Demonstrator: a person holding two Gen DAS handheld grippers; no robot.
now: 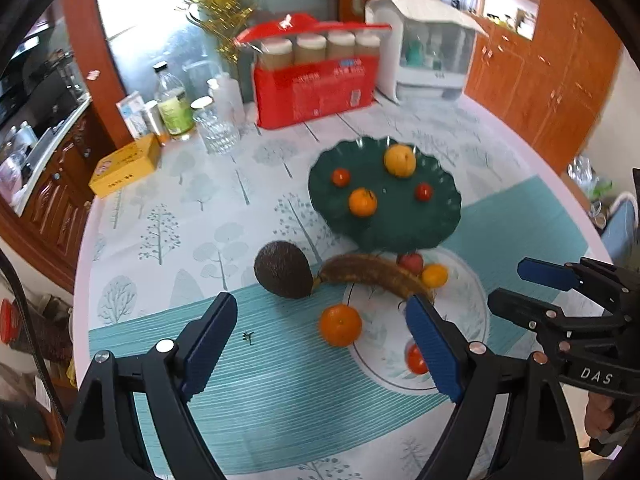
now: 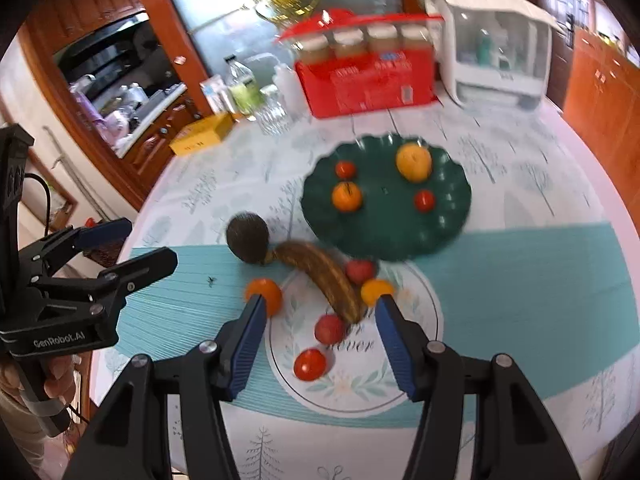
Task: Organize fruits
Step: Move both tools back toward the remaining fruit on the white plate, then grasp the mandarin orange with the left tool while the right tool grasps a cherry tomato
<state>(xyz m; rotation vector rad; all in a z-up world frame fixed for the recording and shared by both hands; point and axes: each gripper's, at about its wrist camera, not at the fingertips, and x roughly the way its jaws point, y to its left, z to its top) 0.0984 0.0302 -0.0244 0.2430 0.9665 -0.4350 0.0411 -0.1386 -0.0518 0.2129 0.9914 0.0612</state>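
A dark green scalloped plate holds a yellow fruit, an orange and two small red fruits. A white patterned plate in front of it carries a brown overripe banana, small red fruits and a small orange. An avocado and an orange lie on the cloth to the left. My left gripper is open and empty above the cloth. My right gripper is open and empty over the white plate.
At the back stand a red box of jars, a white appliance, bottles and a glass, and a yellow box. The round table's edge curves at left; wooden cabinets surround it.
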